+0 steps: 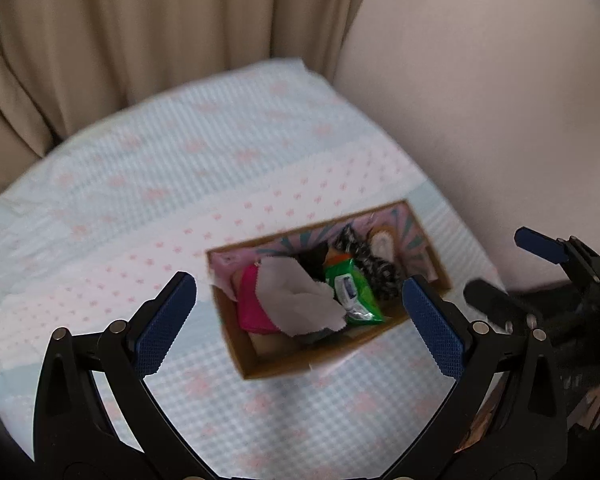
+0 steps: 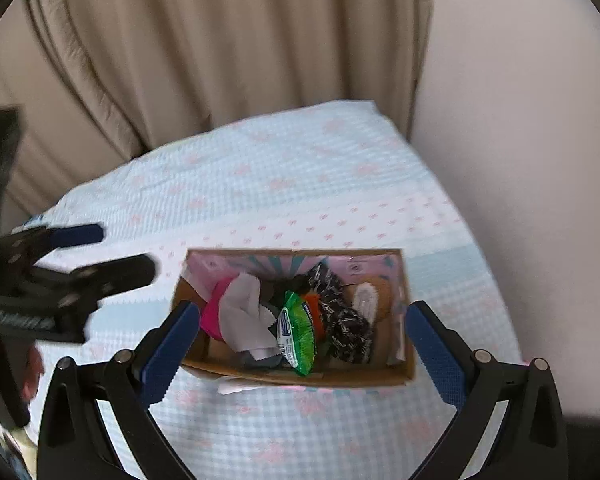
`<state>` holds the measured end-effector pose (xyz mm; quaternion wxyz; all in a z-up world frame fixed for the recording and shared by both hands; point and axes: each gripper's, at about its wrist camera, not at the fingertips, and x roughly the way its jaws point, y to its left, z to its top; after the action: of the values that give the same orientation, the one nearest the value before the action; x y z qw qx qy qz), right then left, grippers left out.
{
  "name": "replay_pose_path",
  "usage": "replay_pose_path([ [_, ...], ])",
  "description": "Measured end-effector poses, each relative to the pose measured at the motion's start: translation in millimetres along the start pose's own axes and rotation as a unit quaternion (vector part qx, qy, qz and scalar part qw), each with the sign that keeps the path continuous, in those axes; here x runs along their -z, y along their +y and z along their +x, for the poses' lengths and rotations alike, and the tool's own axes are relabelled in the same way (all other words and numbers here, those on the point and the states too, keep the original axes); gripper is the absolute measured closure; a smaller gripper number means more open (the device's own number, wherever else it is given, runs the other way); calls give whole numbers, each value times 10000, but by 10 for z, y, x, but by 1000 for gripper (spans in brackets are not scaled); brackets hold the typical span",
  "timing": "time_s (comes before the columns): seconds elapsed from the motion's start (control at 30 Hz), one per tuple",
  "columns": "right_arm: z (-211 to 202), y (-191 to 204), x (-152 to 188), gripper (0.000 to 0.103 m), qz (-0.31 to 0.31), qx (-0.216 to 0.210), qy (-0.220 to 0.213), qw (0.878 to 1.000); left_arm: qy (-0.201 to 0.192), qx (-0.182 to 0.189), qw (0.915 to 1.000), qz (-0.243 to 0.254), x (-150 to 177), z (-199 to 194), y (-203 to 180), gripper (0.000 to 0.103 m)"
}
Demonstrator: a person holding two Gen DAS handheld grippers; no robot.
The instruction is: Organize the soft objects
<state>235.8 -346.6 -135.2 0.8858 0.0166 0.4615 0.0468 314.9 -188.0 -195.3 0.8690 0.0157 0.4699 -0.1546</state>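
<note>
- Left wrist view: the left gripper [image 1: 300,320] hangs above a bed [image 1: 148,184] covered in pale blue checked fabric with pink bows, its jaws spread wide and empty.
- An open brown cardboard box [image 1: 274,366] lies on the bed, holding a white cloth [image 1: 296,300], a pink cloth [image 1: 250,304], a green wipes packet [image 1: 354,292] and a black-and-white patterned fabric [image 1: 374,268].
- Beige curtains [image 1: 140,40] hang behind the bed; a plain pale wall [image 1: 480,100] stands to the right.
- Right wrist view: the right gripper [image 2: 302,350] hovers over the same box [image 2: 300,376], jaws wide apart, gripping nothing.
- The left gripper [image 2: 88,252] shows blurred at the left edge.
</note>
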Motion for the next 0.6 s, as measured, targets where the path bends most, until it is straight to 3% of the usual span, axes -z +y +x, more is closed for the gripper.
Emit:
replay_pose_path([
  [0.13,-623,133,-76,0,345,125,-393,9986,-575,-119,9983,-33,79,-809,28,0],
  [0.33,-1550,538,-72,1,357,404,-1158,9918,-1278,-300,9911,-237,315,-1784,133,0],
  [0.6,-2297,1040,119,0,155,641,-1856,9804,-1987,-810,9765,-172,689,-2535,256,0],
])
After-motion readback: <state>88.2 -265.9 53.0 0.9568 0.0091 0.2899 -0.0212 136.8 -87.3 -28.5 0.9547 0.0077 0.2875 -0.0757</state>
